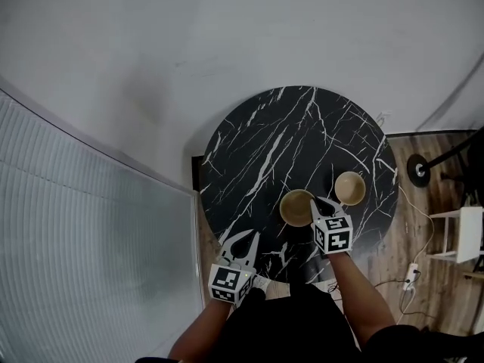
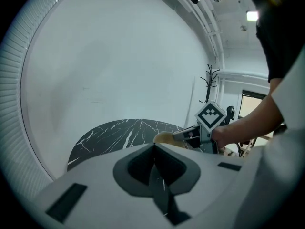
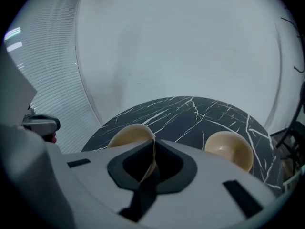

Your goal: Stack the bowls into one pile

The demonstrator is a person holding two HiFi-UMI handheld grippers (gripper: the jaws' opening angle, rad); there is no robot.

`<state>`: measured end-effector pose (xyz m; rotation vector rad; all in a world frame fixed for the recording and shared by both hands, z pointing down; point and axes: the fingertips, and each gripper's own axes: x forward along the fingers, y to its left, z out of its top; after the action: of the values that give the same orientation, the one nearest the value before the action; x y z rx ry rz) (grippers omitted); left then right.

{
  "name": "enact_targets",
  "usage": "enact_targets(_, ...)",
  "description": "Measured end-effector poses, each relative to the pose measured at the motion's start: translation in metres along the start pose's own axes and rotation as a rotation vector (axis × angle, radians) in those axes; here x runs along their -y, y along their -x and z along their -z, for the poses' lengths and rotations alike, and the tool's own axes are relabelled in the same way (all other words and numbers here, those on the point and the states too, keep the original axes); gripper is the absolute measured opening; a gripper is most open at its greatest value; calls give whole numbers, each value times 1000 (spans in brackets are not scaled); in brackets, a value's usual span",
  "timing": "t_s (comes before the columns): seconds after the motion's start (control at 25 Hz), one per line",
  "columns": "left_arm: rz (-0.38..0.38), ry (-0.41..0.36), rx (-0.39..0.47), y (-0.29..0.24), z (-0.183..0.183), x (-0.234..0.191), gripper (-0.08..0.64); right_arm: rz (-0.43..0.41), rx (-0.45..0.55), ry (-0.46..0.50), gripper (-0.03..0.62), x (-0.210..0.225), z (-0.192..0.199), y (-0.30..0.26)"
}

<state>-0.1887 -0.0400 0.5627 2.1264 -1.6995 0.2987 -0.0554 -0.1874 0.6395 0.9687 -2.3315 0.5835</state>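
Tan ceramic is pinched between the pressed-in fingers of the right gripper (image 3: 154, 146): the near rim of the held bowl (image 3: 129, 134) is clamped edge-on, at about 3 o'clock on that bowl in the head view. Whether this bowl rests on the top or is raised off it cannot be told. The fingers of the left gripper (image 2: 155, 147) are pressed together on nothing, and the gripper is held over the table edge at about 7 o'clock.

A second bowl (image 3: 229, 150) of the same tan colour is set upright on the table, near the held bowl at its 2 o'clock and apart from it. Only its own glossy inner wall is seen inside.

Both bowls are placed on a round table (image 1: 276, 138) of black marble with white veins, towards its 4 o'clock side. A plain white wall is seen behind it, a ribbed pale panel (image 1: 76, 233) at 9 o'clock, and wooden flooring (image 1: 435, 225) with a cable and a power strip (image 1: 413, 272) at 3 o'clock.

The pinched rim is shown only in the right gripper view. A coat stand (image 2: 209, 82) is shown only in the left gripper view, where the right gripper's marker cube (image 2: 210, 115) is seen beside the held bowl. The flooring is shown clearly only from the head.
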Motion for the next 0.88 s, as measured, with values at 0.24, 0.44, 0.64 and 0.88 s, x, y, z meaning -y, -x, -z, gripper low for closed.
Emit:
enact_targets(0.24, 56, -30, -13, -11, -3, 14, 12, 44, 61, -9, 26, 28, -25, 15)
enact_targets(0.44, 83, -73, -22, -18, -5, 23, 12, 99, 75, -24, 26, 62, -31, 24)
enact_targets(0.64, 97, -96, -12, -27, -15, 28, 12, 162, 89, -59, 26, 98, -34, 35)
enact_targets(0.88, 147, -141, -20, -43, -19, 45, 12, 233, 99, -127, 26, 145, -31, 51)
